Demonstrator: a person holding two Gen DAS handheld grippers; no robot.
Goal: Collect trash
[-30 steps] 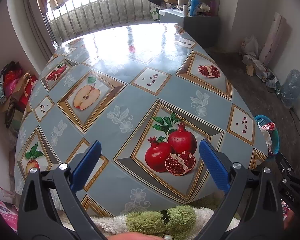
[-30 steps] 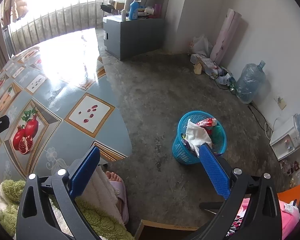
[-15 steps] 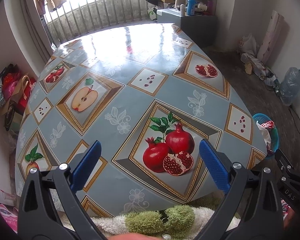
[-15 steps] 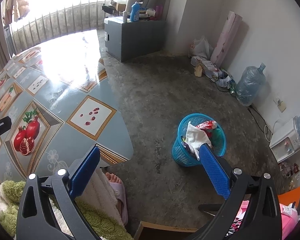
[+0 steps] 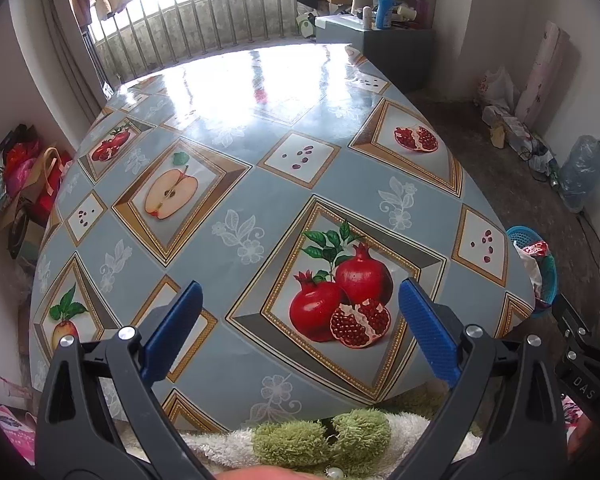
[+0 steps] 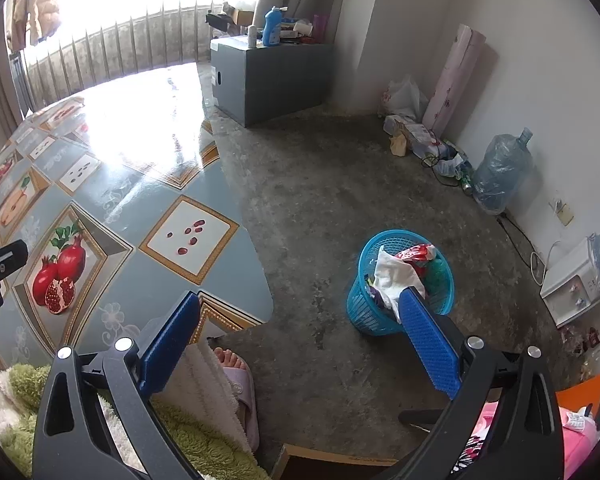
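Note:
A blue plastic basket (image 6: 404, 284) stands on the concrete floor to the right of the table. It holds white paper (image 6: 394, 276), a red wrapper (image 6: 416, 254) and other trash. The basket also shows at the right edge of the left wrist view (image 5: 538, 264). My right gripper (image 6: 300, 332) is open and empty, held above the floor between the table corner and the basket. My left gripper (image 5: 300, 324) is open and empty above the near edge of the table (image 5: 236, 184), which has a fruit-print cloth. I see no loose trash on the table.
A grey cabinet (image 6: 268, 72) with bottles stands at the back. A water jug (image 6: 500, 176), bags and a pink roll (image 6: 452, 84) line the right wall. A white appliance (image 6: 572, 284) sits on the floor. The person's slippered foot (image 6: 236, 376) is near the table corner.
Both views have shifted slightly, as the grippers drift a little back. Both grippers stay open and empty.

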